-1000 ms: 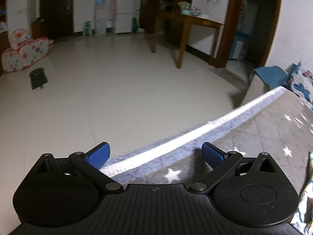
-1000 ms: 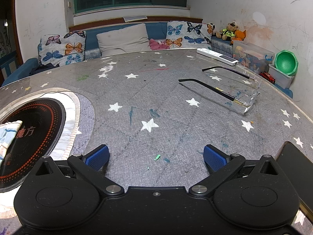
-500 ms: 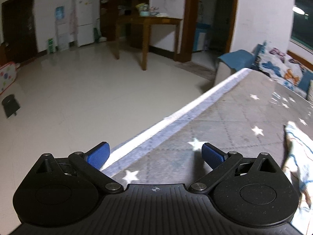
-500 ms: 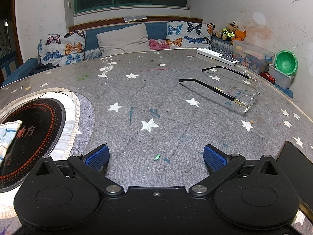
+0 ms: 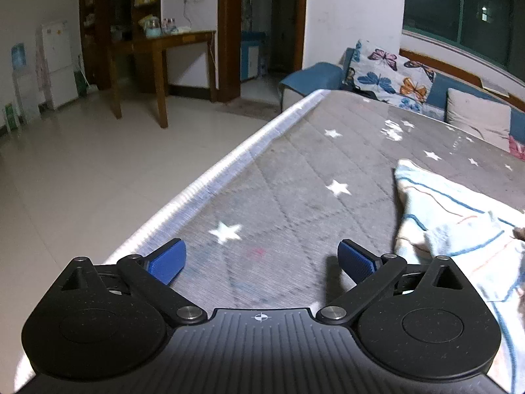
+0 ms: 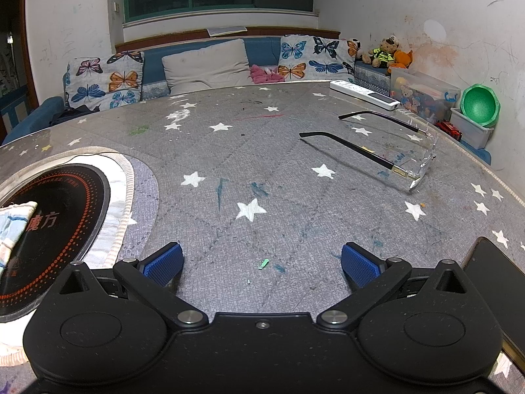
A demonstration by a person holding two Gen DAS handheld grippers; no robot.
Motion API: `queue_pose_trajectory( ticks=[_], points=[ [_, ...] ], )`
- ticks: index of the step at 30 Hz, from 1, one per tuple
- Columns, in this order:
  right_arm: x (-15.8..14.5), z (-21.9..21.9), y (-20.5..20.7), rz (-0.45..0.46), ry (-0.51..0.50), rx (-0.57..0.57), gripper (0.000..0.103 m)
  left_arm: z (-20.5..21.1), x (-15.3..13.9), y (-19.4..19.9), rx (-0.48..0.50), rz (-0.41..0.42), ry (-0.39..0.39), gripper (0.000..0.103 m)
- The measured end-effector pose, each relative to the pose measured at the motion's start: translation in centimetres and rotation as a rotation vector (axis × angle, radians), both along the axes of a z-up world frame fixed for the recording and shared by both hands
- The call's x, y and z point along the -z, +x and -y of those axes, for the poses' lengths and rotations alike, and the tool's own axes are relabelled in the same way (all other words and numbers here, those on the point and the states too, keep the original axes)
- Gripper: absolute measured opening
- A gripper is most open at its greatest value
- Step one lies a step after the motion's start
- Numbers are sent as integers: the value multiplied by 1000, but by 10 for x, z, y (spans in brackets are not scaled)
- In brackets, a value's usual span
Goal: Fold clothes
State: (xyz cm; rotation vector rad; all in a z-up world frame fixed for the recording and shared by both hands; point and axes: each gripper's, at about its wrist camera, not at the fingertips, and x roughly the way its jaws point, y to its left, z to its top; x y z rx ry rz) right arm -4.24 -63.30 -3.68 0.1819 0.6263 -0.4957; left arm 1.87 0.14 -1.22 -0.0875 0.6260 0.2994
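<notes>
Striped pale-blue garment [image 5: 459,229] is lying on the star-patterned grey table cover [image 5: 295,197], right of the left gripper [image 5: 261,259], whose jaws are gaping wide, gripping nothing. Right gripper [image 6: 262,261] is hovering likewise spread and empty over the cover, with spectacles [image 6: 387,151] beyond it.

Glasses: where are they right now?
Right wrist view, right side of the table: the glasses lie unfolded between the white remote behind them and the dark phone nearer the camera.
</notes>
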Motion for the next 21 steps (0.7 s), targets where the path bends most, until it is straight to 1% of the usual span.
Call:
queue_pose_trajectory(
  ticks=[4,6,8,10,13,21],
  points=[
    [0,1,-1,0,1,0,103,15,4,1,-5,-17,-17,100],
    [0,1,-1,0,1,0,103,25,7,3,22,-25,-8,100],
    [0,1,-1,0,1,0,103,35,3,-6,29,-25,-1,100],
    [0,1,-1,0,1,0,103,39,4,-4,32,-28,15,100],
    [0,1,-1,0,1,0,103,37,6,-1,32,-29,-2,100],
    [-1,2,-2,0,0,0,103,35,3,-6,26,-36,-8,103]
  ],
)
